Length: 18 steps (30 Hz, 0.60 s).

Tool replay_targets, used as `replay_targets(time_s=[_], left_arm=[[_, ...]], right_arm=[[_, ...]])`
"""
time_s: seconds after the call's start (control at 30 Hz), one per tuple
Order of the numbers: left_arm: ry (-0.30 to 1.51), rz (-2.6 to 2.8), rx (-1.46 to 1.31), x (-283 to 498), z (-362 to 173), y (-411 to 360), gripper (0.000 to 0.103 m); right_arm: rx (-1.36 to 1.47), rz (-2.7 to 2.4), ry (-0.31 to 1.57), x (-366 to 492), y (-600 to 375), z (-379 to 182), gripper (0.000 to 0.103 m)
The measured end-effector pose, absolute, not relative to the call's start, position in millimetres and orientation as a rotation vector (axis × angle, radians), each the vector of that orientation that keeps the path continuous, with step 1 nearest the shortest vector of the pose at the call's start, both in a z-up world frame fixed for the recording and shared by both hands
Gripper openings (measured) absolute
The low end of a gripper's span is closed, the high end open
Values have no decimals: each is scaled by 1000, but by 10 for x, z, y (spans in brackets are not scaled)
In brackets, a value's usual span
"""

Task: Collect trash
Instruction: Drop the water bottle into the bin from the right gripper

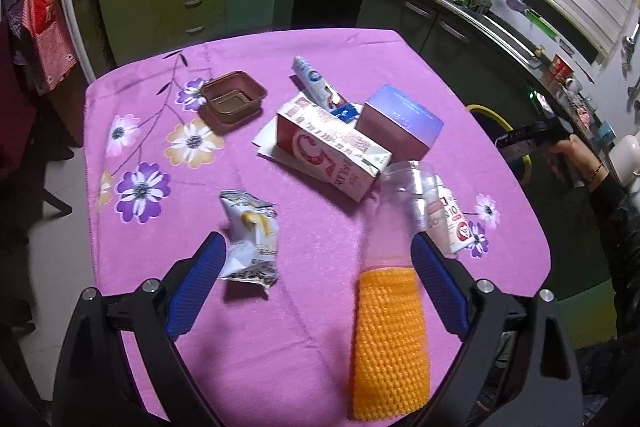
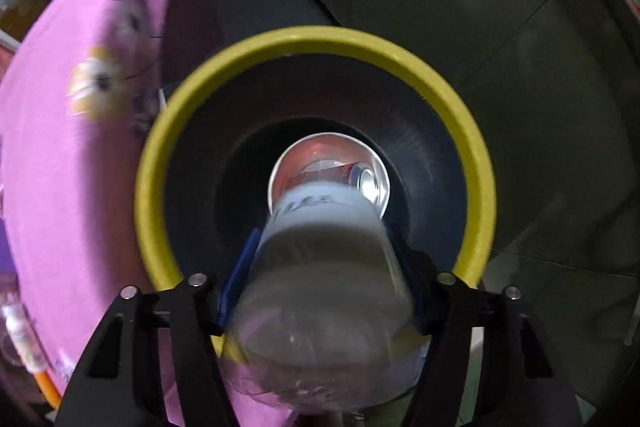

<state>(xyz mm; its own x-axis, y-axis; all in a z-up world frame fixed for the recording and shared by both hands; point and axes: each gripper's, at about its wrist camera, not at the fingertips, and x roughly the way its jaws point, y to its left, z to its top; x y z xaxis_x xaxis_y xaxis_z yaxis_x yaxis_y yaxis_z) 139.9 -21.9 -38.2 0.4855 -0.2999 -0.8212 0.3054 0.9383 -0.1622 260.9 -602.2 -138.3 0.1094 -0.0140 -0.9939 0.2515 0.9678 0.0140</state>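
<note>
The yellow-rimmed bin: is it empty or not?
Not empty: inside the yellow-rimmed black bin, a metal can lies at the bottom.

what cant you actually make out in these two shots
- Right wrist view: the blurred white plastic bottle in the right gripper hides most of the bottom of the yellow-rimmed black bin; only a can end shows.
- Left wrist view: the clear plastic bottle with an orange mesh sleeve is motion-blurred; its contact with the left gripper is unclear.
- Left wrist view: the milk carton partly covers the paper beneath.
</note>
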Motion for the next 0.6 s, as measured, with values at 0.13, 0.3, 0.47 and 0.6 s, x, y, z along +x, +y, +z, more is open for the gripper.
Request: replay_targets(time_s=[0.13, 0.3, 0.47, 0.6], left_arm=[[995, -351, 6, 1392, -359, -192, 89], [1006, -347, 20, 1382, -381, -214, 89], [999, -335, 22, 1400, -366, -193, 89], [999, -304, 31, 1422, -382, -108, 89]], right_arm=[[197, -206, 1448, 2694, -6085, -1518, 57], [217, -189, 1337, 2619, -6170, -1224, 64], [219, -181, 1253, 2479, -6075, -855, 68], [224, -156, 1212, 2335, -5995, -602, 68]])
